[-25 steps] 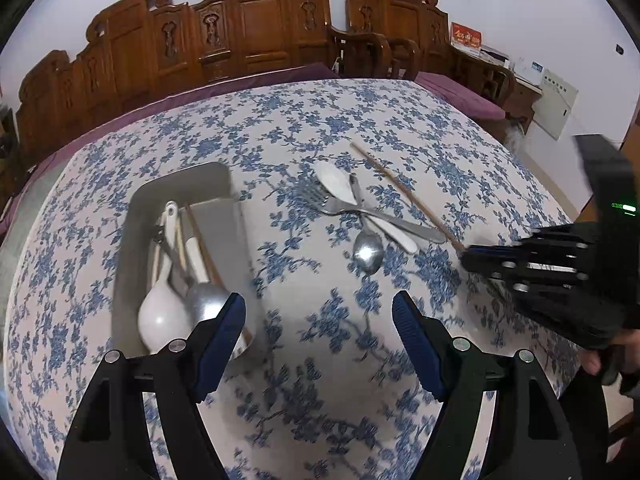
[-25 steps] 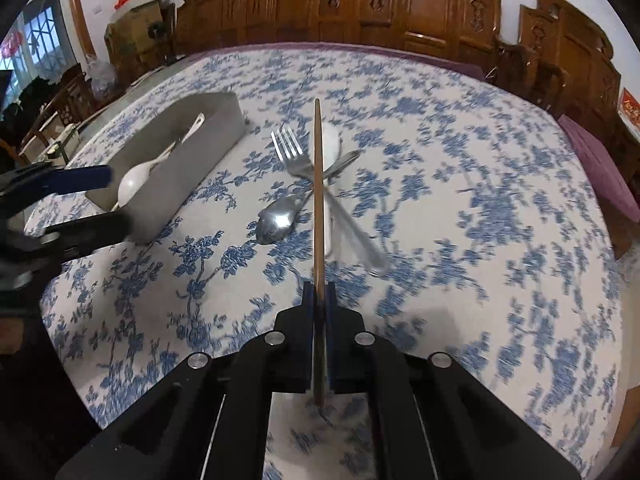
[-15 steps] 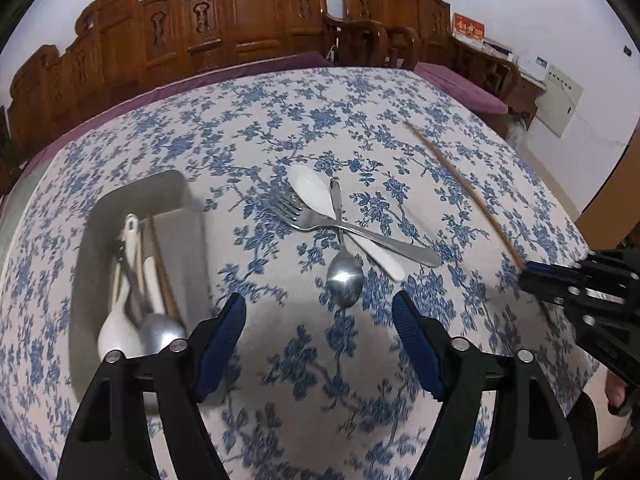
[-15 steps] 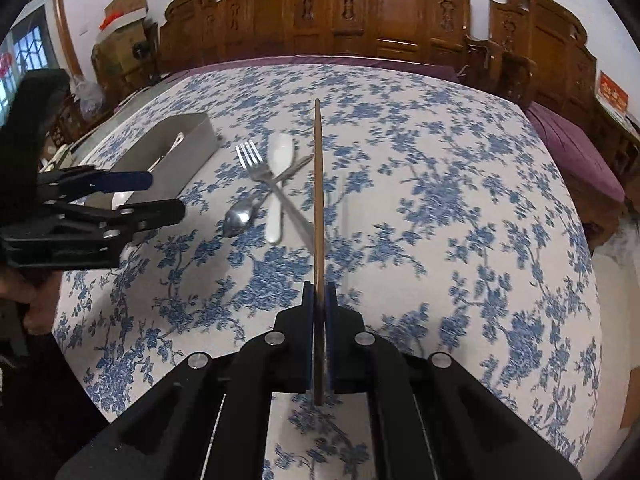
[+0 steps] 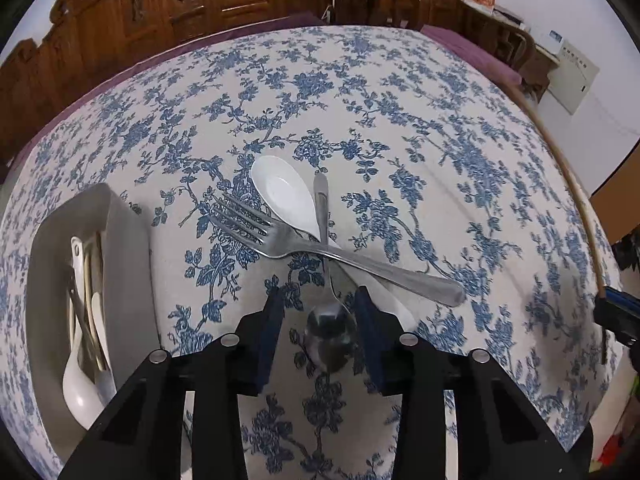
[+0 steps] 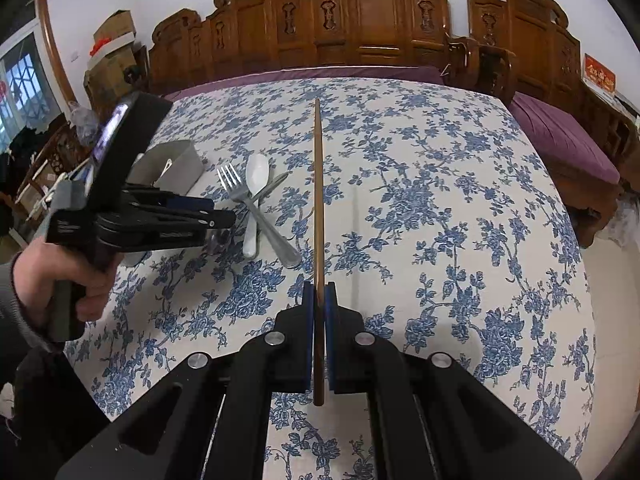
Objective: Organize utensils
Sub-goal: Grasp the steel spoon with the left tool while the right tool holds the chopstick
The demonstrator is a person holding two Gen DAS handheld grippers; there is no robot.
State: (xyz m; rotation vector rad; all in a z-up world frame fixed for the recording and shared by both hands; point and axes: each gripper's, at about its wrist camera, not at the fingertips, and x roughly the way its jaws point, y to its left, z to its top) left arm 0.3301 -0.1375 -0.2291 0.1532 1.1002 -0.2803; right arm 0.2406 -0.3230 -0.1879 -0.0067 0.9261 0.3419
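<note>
Left claw [image 5: 319,304] has closed in around metal spoon [image 5: 330,334] bowl.

Right gripper [image 6: 319,292]: jaws closed flat on a brown chopstick [image 6: 318,200], which runs straight ahead above the counter [image 6: 440,220] with its blue floral cloth. Left gripper [image 6: 216,220] enters from the left, held by a hand [image 6: 60,280], tips over the utensil pile; its jaw state is unclear from this side. Pile: fork [image 6: 256,204] crossing a white spoon [image 6: 255,196]. Grey bin [image 6: 176,160] sits behind the left gripper. Carved wooden chairs [image 6: 360,28] line the far edge.
</note>
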